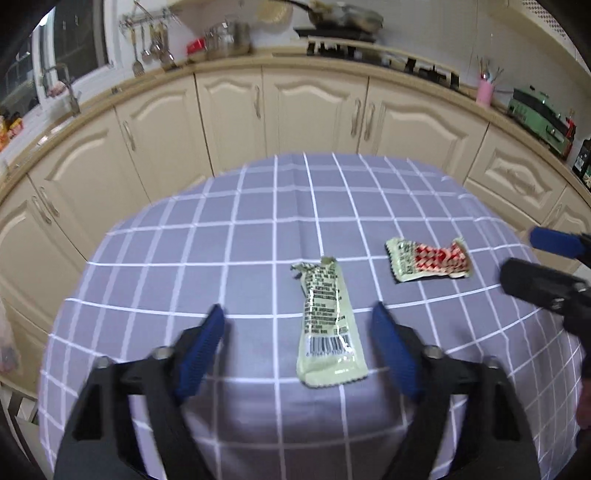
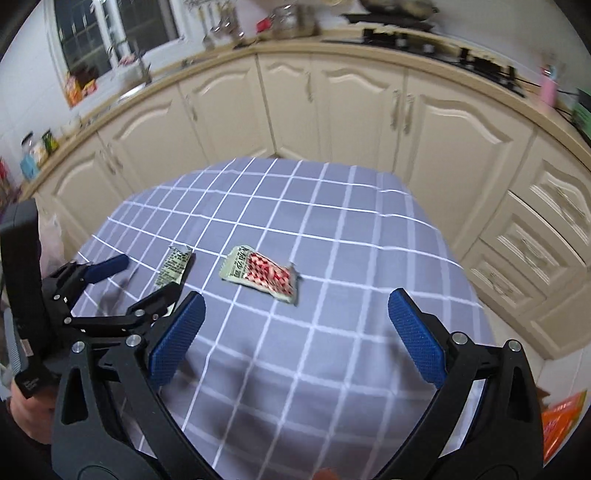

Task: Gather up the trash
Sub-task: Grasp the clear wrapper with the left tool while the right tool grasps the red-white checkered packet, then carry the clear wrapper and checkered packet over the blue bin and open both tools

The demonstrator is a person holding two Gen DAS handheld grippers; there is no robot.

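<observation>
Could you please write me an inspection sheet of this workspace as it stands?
Surface: table under a purple checked cloth, creased at the far end.
Job's things: pale green wrapper lying flat, barcode end nearest the left camera; red-checked wrapper crumpled, lying apart from it.
Clutter: nothing seen on the cloth besides the wrappers.
Grippers: left gripper open, above the cloth, the green wrapper lying between its fingers in view; right gripper open, empty, pointing towards the red-checked wrapper.
Cables: nothing seen.
Surroundings: cream cabinets, counter with hob, pink cup, green appliance, window.
</observation>
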